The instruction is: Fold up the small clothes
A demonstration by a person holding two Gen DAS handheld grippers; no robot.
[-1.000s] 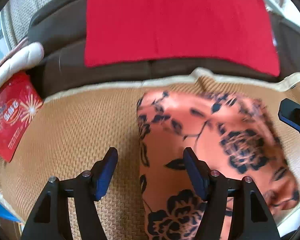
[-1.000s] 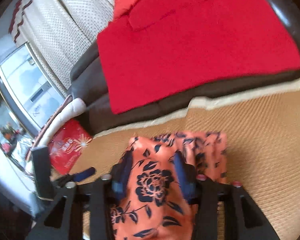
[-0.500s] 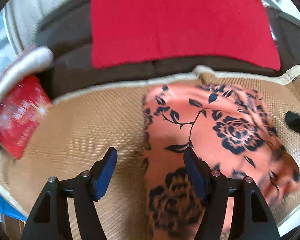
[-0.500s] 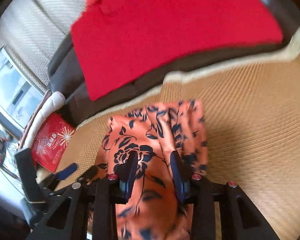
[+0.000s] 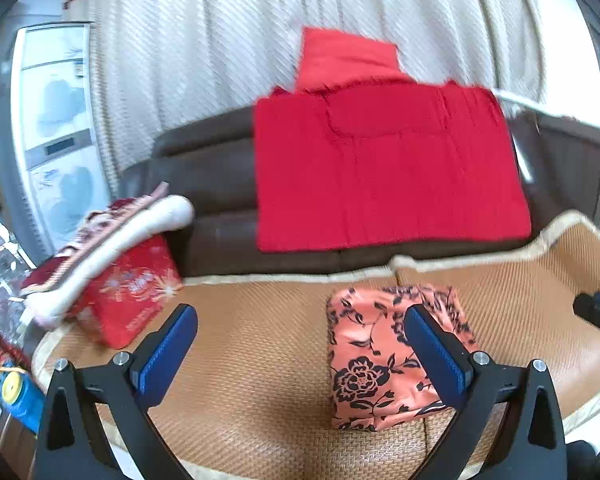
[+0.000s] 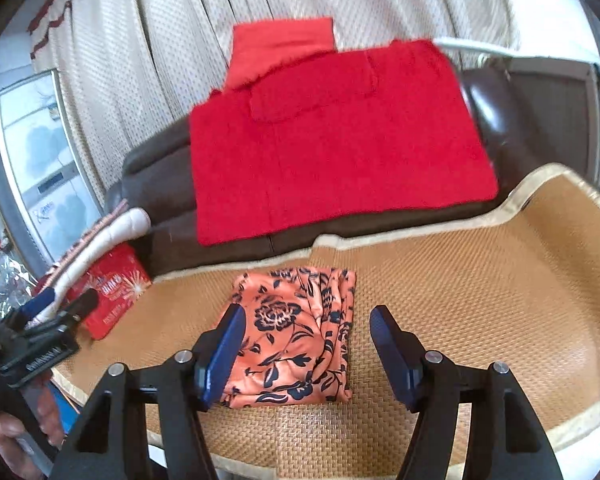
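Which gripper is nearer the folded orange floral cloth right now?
Right, narrowly. The right gripper, open, hangs straight over the folded orange floral cloth on the woven straw mat. The left gripper, open wide, sits off its left edge. Neither touches it.

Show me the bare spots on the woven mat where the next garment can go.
The woven mat lies bare right of the folded floral garment, out to its cream border. A smaller bare patch sits between the garment and the red packet. The far left is crowded: packet, rolled cloth. The red sweater covers the sofa back.
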